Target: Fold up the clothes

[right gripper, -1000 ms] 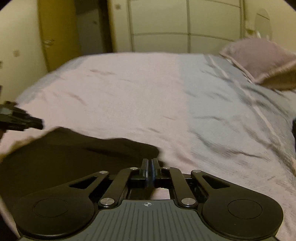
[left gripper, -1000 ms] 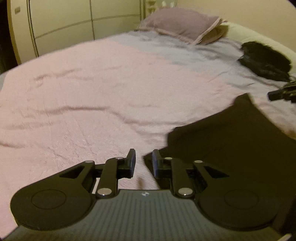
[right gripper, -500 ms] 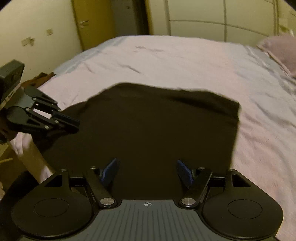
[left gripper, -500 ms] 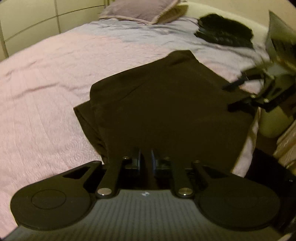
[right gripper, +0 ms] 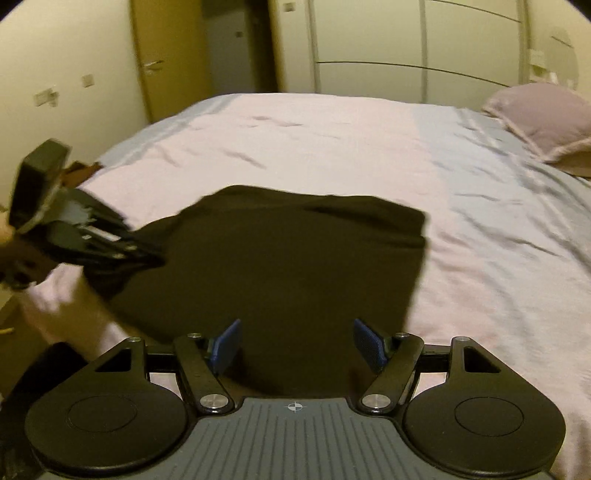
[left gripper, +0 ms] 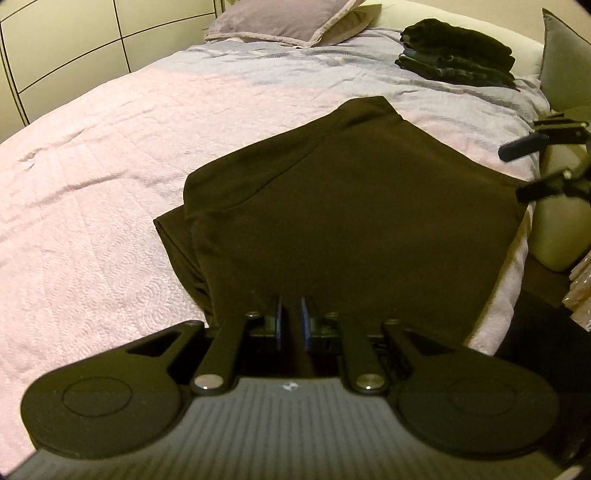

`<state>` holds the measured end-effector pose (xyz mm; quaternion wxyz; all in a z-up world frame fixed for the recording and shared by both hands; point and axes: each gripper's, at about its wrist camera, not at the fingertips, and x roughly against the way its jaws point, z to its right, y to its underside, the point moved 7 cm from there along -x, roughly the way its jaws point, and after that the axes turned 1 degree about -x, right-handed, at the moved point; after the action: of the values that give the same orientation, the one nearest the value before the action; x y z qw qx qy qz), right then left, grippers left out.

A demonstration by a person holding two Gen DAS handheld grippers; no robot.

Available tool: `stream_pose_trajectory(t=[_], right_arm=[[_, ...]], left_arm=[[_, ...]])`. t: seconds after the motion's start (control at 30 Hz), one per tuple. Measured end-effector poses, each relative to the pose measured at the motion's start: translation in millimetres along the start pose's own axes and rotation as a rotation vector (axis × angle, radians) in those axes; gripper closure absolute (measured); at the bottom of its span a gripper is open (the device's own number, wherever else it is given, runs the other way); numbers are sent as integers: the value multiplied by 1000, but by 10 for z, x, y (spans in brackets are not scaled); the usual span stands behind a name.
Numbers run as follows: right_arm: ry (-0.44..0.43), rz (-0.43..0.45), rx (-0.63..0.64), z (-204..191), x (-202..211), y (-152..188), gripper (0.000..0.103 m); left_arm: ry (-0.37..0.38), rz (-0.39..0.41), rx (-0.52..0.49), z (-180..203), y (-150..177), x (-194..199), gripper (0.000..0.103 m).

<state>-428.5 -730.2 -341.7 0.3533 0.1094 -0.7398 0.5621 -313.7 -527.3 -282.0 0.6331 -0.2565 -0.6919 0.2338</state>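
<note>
Dim, yellowish light here, and the dark garment (left gripper: 351,206) is hard to read: which piece of clothing it is cannot be told, and its near hem is cut off behind both tools. The left tool (left gripper: 290,325) is nearly pressed together, pinching the garment's near edge in the narrow gap between its blue pads (left gripper: 279,325). From the right wrist that left tool (right gripper: 110,251) is motion-blurred, at the cloth's left corner. The right tool (right gripper: 295,345) has just sprung apart; its pads stand wide, the fabric lying under and between them, untouched. The garment lies folded over itself near the bed's (left gripper: 92,155) edge. Count: one garment in play, one stack of folded dark clothes (left gripper: 458,55) far back, one pillow (left gripper: 280,20), two tools.
</note>
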Motion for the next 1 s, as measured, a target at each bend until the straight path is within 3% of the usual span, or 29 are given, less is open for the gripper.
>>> stream_pose_trajectory(t=[0.17, 0.4, 0.57, 1.0], right_arm=[[-6, -56, -17, 56, -190, 137, 32], [11, -24, 18, -21, -25, 32, 32], [0, -79, 29, -83, -193, 74, 32], [31, -191, 88, -86, -210, 207, 32]], left_arm=[[-41, -17, 3, 31, -19, 10, 92], [-228, -34, -181, 167, -189, 206, 91], [-247, -157, -314, 222, -88, 8, 91], [-221, -248, -551, 364, -130, -226, 98]])
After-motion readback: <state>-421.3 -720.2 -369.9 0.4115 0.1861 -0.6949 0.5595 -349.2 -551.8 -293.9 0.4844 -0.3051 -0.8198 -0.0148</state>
